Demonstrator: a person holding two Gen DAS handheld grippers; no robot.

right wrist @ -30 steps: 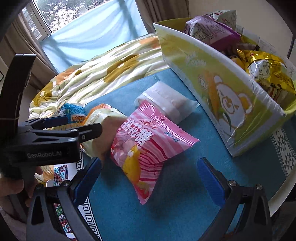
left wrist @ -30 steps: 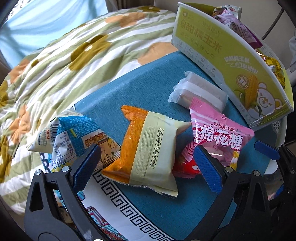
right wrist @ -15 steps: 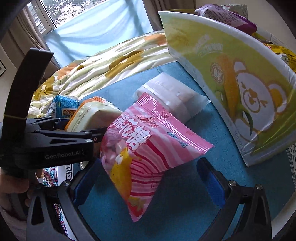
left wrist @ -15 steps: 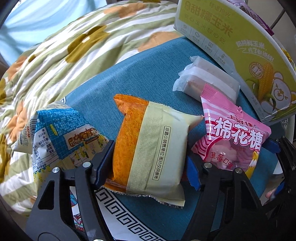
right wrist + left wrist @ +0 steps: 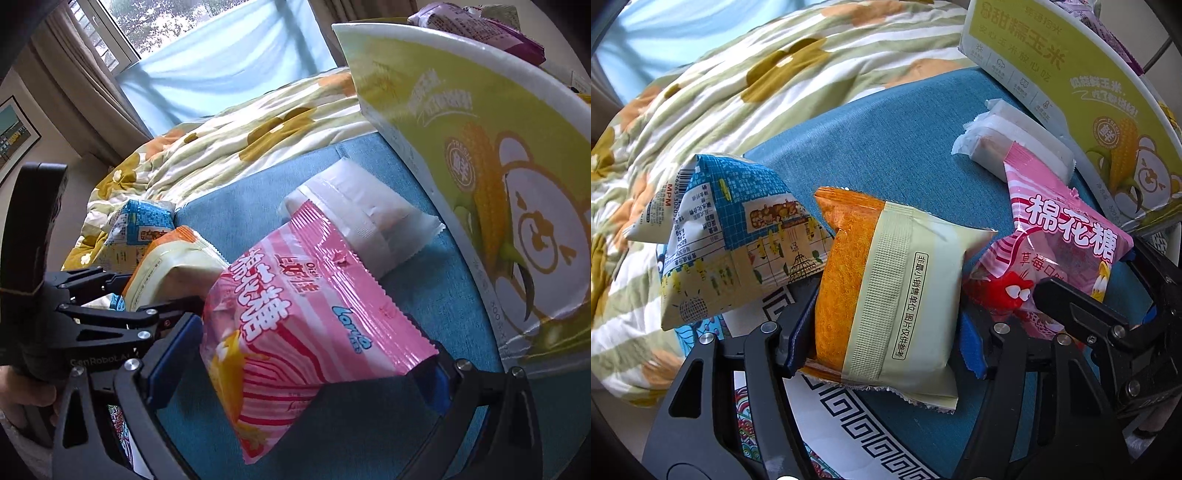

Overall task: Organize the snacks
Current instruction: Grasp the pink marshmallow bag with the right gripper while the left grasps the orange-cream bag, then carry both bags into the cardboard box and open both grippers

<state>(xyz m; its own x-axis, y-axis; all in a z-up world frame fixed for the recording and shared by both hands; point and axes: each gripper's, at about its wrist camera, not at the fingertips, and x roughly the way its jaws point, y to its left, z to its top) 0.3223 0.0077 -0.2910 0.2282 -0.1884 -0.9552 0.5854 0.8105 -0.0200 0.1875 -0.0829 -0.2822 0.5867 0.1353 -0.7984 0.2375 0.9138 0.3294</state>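
My left gripper (image 5: 882, 339) is shut on an orange and cream snack packet (image 5: 886, 291), its blue pads against both sides. My right gripper (image 5: 306, 354) is shut on a pink marshmallow bag (image 5: 306, 325), which also shows in the left wrist view (image 5: 1060, 240) with the right gripper behind it. A white wrapped snack (image 5: 1008, 140) lies on the blue tablecloth (image 5: 897, 140) beyond the pink bag; it also shows in the right wrist view (image 5: 365, 218). A blue and yellow packet (image 5: 731, 236) lies left of the orange one. The yellow-green corn box (image 5: 480, 155) holds several snacks at the right.
A flowered quilt (image 5: 738, 85) covers the bed beyond the table's left edge. A patterned mat (image 5: 849, 424) lies at the table's near edge. A purple packet (image 5: 480, 26) sticks out of the box. A window and curtains (image 5: 110, 74) stand at the back.
Both grippers moved forward and closed: the left one onto the orange packet, the right one onto the pink bag. The pink bag has tilted up off the cloth.
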